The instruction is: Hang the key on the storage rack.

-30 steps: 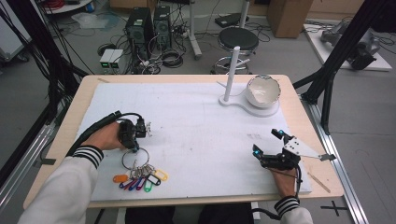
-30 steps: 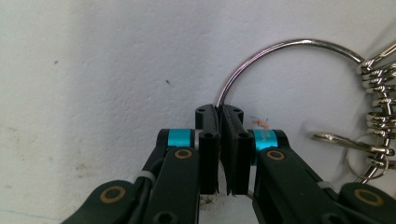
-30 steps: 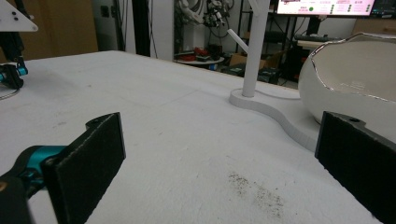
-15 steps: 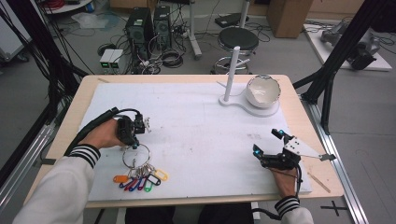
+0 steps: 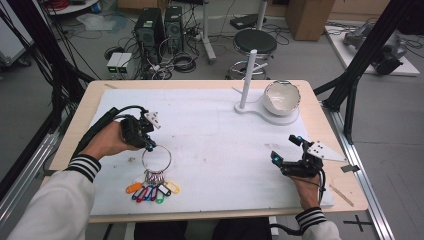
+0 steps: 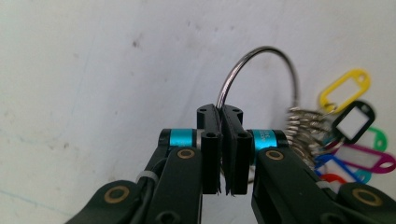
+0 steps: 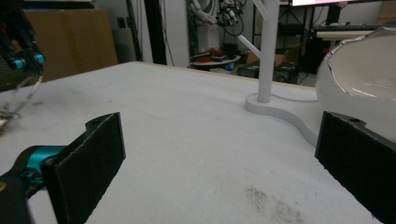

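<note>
A large metal key ring carries several coloured key tags. My left gripper is shut on the top of the ring at the left of the white mat. The ring hangs below it while the tags rest on the mat. In the left gripper view the jaws are pressed together on the ring's wire, my left gripper pointing down, with the tags to the right. My right gripper sits low at the mat's right with its jaws wide apart; between them my right gripper holds nothing.
A white post stand and a white bowl on its base stand at the back right of the mat. From the right gripper view the post and bowl are ahead, the left gripper far left.
My left hand has risen with the ring in its jaws, so the ring stands up off the mat while the tags stay down. The right hand has kept still.
</note>
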### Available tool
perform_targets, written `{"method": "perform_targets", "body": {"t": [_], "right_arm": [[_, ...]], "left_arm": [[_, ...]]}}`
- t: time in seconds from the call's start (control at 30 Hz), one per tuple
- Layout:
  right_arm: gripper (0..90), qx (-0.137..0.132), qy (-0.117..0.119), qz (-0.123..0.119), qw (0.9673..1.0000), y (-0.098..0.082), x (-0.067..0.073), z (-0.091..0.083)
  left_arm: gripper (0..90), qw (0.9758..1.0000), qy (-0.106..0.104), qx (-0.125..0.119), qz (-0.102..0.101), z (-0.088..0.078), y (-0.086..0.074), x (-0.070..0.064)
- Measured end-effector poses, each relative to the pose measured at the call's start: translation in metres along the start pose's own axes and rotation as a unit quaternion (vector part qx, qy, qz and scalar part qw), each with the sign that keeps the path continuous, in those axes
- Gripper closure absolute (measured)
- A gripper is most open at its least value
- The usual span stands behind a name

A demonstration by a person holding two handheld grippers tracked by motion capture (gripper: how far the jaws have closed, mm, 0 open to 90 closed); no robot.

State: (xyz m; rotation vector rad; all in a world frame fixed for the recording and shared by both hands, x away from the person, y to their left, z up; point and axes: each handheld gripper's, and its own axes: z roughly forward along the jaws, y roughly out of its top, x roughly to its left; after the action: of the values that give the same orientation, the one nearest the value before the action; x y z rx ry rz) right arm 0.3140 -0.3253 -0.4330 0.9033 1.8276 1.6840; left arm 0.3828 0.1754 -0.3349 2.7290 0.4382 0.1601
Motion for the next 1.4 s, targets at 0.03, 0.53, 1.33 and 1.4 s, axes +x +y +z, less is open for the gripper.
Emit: {"method": "perform_targets", "body": {"t": [0.03, 0.53, 1.33, 1.4], "right_arm": [[1.1, -0.002, 0.008, 0.003, 1.0000, 0.004, 0.001, 0.001], [1.2, 0.040, 0.110, -0.002, 0.9931, 0.060, 0.019, 0.036], [1.1, 0.119, 0.261, -0.074, 0.9550, 0.125, 0.058, 0.103], [1.1, 0.126, 0.270, -0.078, 0.9514, 0.128, 0.061, 0.107]], "left_arm": [[86.6, 1.0000, 0.000, -0.010, -0.001, -0.002, 0.002, -0.002], [87.3, 0.9912, -0.036, -0.126, -0.017, -0.027, 0.003, -0.004], [87.4, 0.9461, -0.092, -0.310, 0.015, -0.039, 0.044, -0.017], [87.4, 0.9437, -0.096, -0.316, 0.016, -0.038, 0.047, -0.018]]}}
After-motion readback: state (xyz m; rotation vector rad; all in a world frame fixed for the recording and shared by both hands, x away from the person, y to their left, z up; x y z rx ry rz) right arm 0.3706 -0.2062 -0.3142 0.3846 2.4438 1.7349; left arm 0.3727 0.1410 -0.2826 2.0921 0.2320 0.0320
